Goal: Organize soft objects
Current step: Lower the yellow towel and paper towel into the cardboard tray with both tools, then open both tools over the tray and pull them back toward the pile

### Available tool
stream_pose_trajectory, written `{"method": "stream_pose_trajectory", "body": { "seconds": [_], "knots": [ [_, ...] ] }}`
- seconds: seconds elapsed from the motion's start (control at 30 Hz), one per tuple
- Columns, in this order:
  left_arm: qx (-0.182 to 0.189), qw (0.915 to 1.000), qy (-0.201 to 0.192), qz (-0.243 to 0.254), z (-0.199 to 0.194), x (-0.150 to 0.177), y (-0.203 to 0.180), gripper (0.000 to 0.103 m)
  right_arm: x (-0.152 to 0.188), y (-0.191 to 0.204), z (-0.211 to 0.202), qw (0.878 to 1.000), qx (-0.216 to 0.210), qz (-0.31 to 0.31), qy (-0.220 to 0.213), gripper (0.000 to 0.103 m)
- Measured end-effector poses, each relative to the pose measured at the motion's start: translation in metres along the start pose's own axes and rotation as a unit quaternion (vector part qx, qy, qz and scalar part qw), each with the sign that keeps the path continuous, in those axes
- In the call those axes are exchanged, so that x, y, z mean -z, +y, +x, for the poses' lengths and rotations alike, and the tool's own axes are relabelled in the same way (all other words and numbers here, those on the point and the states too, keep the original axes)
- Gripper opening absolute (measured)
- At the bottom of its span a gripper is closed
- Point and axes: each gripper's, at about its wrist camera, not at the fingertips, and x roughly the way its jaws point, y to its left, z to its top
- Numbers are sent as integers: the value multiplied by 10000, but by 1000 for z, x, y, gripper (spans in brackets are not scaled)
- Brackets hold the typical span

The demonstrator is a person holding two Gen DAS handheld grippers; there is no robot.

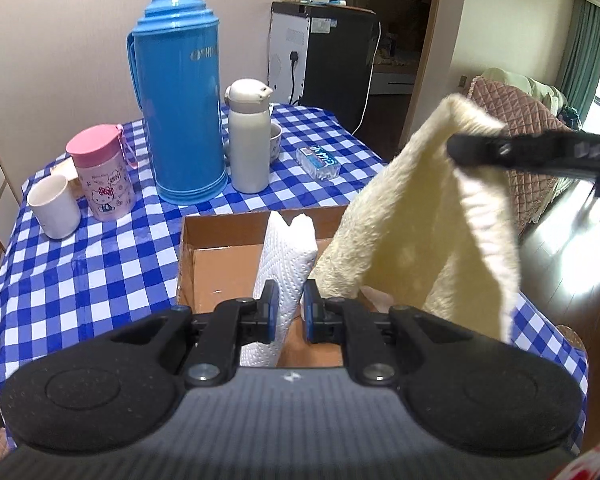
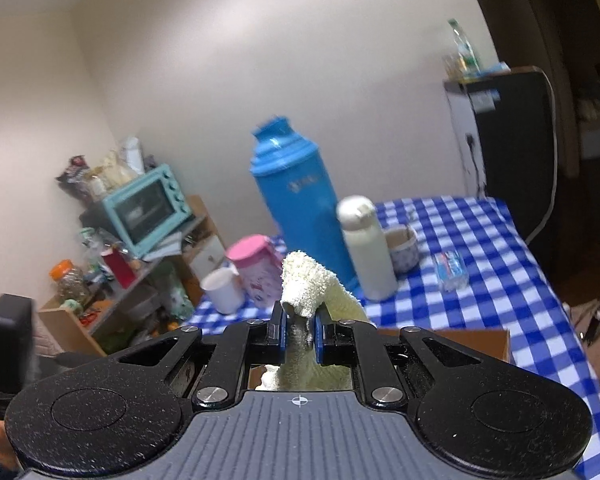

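L gripper [image 1: 286, 308] clamped on paper towel [image 1: 286, 252], frame centre, over box [image 1: 188, 248]. R gripper [image 2: 299, 330] clenched on cloth [image 1: 412, 240] fold. Both light, limp, droopy; best pinched at bunched folds.

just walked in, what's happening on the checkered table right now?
A person is working two handheld grippers over an open cardboard box on the checkered table. The left gripper is shut on a white quilted cloth that stands up from inside the box. The right gripper is shut on a cream fluffy towel, which hangs over the box's right side. Flasks and cups behind are untouched.
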Motion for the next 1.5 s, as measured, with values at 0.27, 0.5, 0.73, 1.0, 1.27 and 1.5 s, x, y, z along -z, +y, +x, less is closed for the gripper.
{"method": "stream_pose_trajectory", "body": {
  "seconds": [0.27, 0.5, 0.73, 1.0, 1.27, 1.5],
  "knots": [
    [-40, 9999, 152, -57, 25, -7, 7, 12, 15, -38, 45, 9905, 1371, -111, -16, 13],
    [16, 9996, 278, -43, 49, -11, 6, 12, 55, -37, 72, 9713, 1955, -1310, 339, 13],
    [157, 9984, 493, -207, 78, -8, 8, 12, 102, -32, 102, 9663, 1526, -1785, 1058, 13],
    [227, 9955, 690, -616, 107, -1, 26, 12, 112, -29, 131, 9708, 1051, -1503, 1547, 13],
    [188, 9919, 758, -997, 127, -11, 44, 12, 108, -33, 149, 9733, 859, -1102, 1822, 14],
    [-93, 9862, 1096, -1234, 154, -11, 58, 17, 106, -32, 145, 9787, 895, -910, 1605, 48]
  ]
}}
